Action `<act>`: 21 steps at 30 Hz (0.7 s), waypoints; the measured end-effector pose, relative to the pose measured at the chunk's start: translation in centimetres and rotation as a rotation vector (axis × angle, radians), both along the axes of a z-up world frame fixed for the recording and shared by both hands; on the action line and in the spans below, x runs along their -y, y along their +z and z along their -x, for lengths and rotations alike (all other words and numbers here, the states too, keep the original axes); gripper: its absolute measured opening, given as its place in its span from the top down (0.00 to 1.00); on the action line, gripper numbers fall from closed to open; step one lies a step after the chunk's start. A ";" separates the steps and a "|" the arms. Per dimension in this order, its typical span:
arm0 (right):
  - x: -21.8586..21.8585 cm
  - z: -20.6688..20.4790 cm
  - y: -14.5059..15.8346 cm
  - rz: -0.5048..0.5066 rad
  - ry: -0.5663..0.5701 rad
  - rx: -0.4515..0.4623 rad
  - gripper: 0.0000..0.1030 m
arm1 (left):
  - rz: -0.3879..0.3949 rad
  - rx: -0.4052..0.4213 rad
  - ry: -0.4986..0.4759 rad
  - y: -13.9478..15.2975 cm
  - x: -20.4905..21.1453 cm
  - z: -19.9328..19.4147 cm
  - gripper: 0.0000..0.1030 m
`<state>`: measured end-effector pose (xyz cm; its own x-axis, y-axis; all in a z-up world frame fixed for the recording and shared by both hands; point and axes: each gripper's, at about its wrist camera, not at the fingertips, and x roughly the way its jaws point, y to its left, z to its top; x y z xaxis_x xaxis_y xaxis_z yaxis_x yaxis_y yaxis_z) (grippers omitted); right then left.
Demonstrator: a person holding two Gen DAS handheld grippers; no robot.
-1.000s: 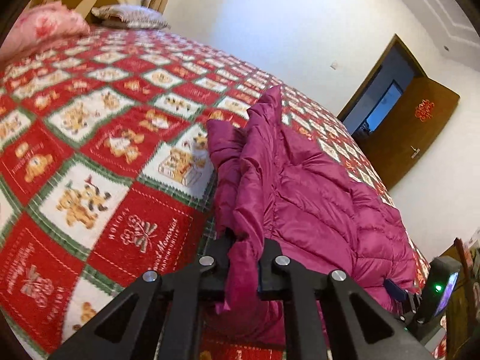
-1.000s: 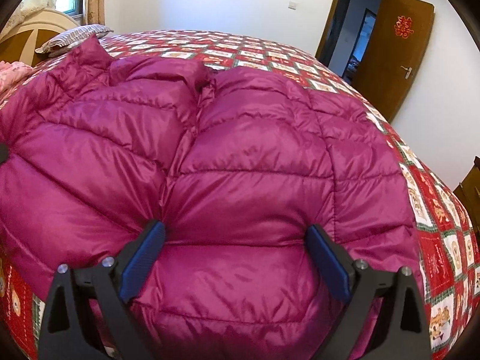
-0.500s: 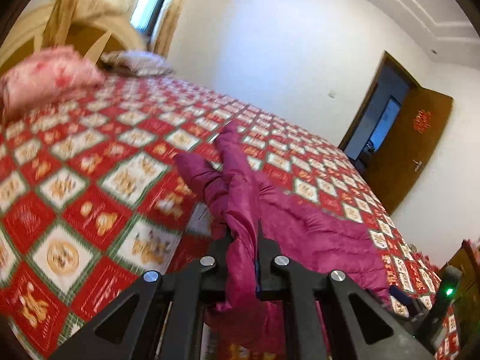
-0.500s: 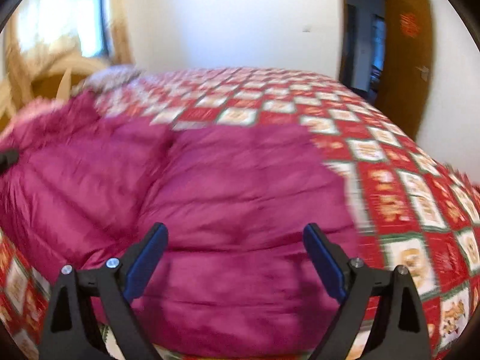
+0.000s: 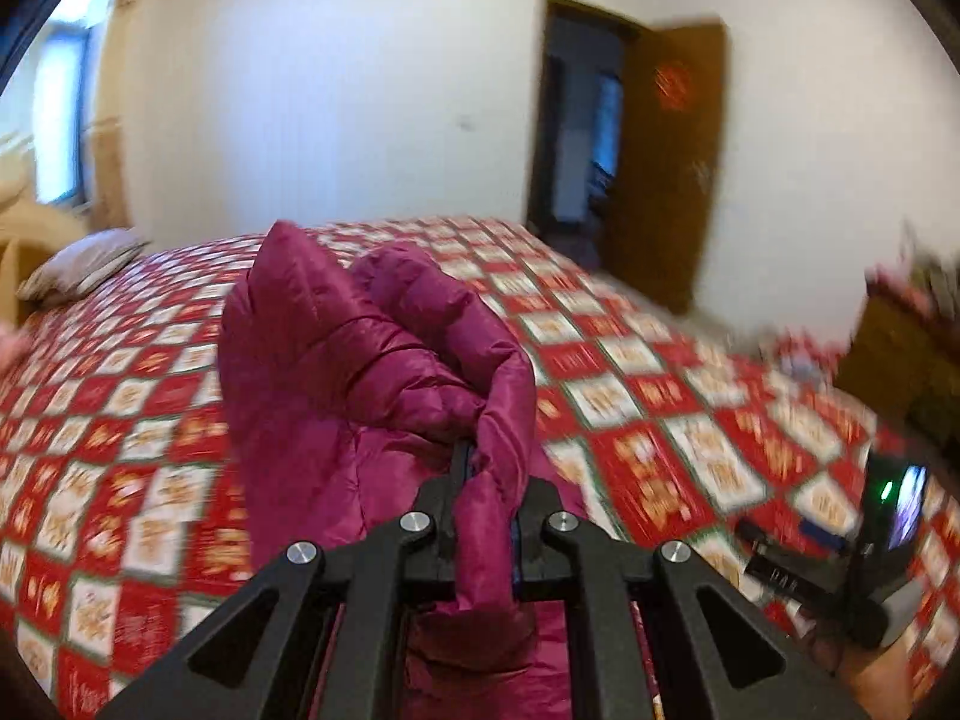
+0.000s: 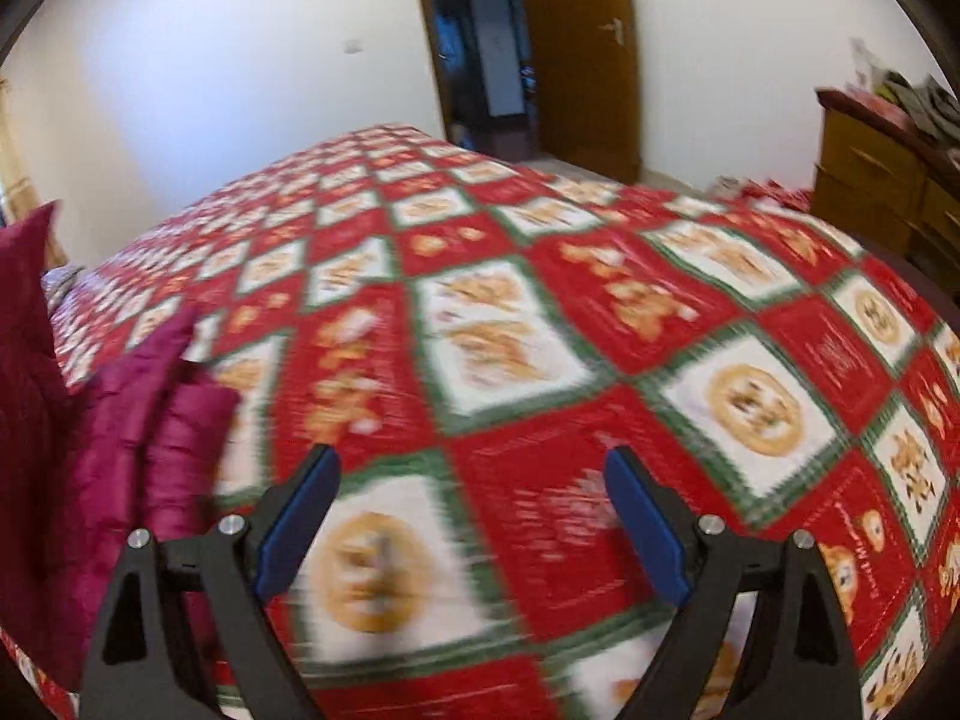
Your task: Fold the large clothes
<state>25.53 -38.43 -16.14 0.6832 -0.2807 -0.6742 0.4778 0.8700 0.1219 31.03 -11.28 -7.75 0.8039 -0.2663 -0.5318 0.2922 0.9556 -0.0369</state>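
Observation:
A magenta quilted down jacket (image 5: 360,372) lies bunched on the red patterned bedspread (image 5: 630,384). My left gripper (image 5: 489,480) is shut on a fold of the jacket's edge, and the cloth hangs lifted from the jaws. In the right wrist view the jacket (image 6: 138,420) shows only at the left edge. My right gripper (image 6: 471,492) stands open above the bare bedspread (image 6: 540,312), with nothing between its blue pads (image 6: 645,516). The right gripper's body (image 5: 864,546) shows at the lower right of the left wrist view.
A grey pillow (image 5: 78,270) lies at the bed's head, left. An open wooden door (image 6: 576,54) and dark doorway stand beyond the bed. A wooden dresser (image 6: 888,180) with things on top stands at the right.
My left gripper has swung right and up, dragging the jacket into a bunch. My right gripper has moved right off the jacket and now hangs over bare bedspread.

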 end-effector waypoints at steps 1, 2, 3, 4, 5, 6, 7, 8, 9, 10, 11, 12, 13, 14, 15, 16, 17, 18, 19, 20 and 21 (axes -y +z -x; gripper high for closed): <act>0.4 0.1 -0.3 0.000 -0.009 -0.008 0.11 | -0.049 -0.019 -0.032 -1.6 2.2 -0.4 0.92; 0.9 0.3 -0.6 -0.001 -0.017 -0.015 0.11 | -0.078 -0.030 -0.047 -2.4 3.4 -0.5 0.92; 1.5 0.6 -1.0 -0.005 -0.024 -0.024 0.11 | -0.122 -0.045 -0.071 -3.8 4.9 -0.6 0.92; 1.8 0.7 -1.3 -0.009 -0.026 -0.029 0.11 | -0.167 -0.060 -0.094 -5.3 6.4 -0.6 0.92; 2.1 0.8 -1.6 -0.011 -0.026 -0.035 0.11 | -0.204 -0.070 -0.111 -6.5 7.6 -0.5 0.92; 2.1 1.0 -1.6 -0.009 -0.025 -0.035 0.11 | -0.246 -0.070 -0.130 -7.7 8.7 -0.2 0.92; 2.0 1.0 -1.6 0.012 -0.019 -0.031 0.11 | -0.272 -0.064 -0.138 -8.1 9.5 0.1 0.92; 2.0 1.0 -1.7 0.019 -0.016 -0.035 0.11 | -0.314 -0.048 -0.145 -8.9 10.1 0.6 0.91; 1.9 0.8 -1.8 0.021 -0.014 -0.033 0.11 | -0.337 -0.039 -0.146 -9.0 10.5 0.8 0.90; 1.9 0.8 -1.8 0.025 -0.013 -0.031 0.11 | -0.348 -0.034 -0.146 -8.9 10.8 1.2 0.90; 1.9 0.8 -1.9 0.027 -0.012 -0.031 0.11 | -0.367 -0.029 -0.143 -8.8 10.9 1.4 0.88; 2.0 0.7 -1.9 0.029 -0.010 -0.032 0.11 | -0.394 -0.018 -0.140 -8.5 11.1 1.7 0.86; 2.0 0.6 -1.9 0.029 -0.007 -0.034 0.11 | -0.413 -0.008 -0.135 -8.2 11.4 1.9 0.85; 1.9 0.6 -1.9 0.028 -0.006 -0.034 0.11 | -0.443 0.012 -0.126 -7.7 11.6 2.4 0.84; 2.0 0.4 -2.0 0.027 -0.007 -0.035 0.11 | -0.458 0.034 -0.127 -7.3 11.9 2.8 0.82; 2.1 0.4 -2.0 0.025 -0.008 -0.036 0.11 | -0.465 0.054 -0.134 -6.6 12.1 3.3 0.81; 2.2 0.4 -1.9 0.023 -0.010 -0.038 0.11 | -0.460 0.069 -0.148 -5.8 12.3 3.9 0.78; 2.3 0.3 -1.8 0.020 -0.012 -0.040 0.11 | -0.448 0.078 -0.162 -5.0 12.4 4.5 0.71; 2.3 0.3 -1.7 0.019 -0.013 -0.041 0.11 | -0.435 0.078 -0.170 -4.5 12.3 4.8 0.66; 2.4 0.3 -1.5 0.018 -0.018 -0.042 0.11 | -0.394 0.076 -0.183 -3.5 11.8 5.3 0.54; 2.5 0.3 -1.2 0.016 -0.019 -0.039 0.11 | -0.367 0.075 -0.179 -2.8 11.3 5.5 0.44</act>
<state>25.23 -40.93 -17.33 0.6509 -0.3040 -0.6956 0.4981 0.8625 0.0893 25.51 -22.62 -10.54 0.8023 -0.2094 -0.5590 0.4442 0.8351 0.3246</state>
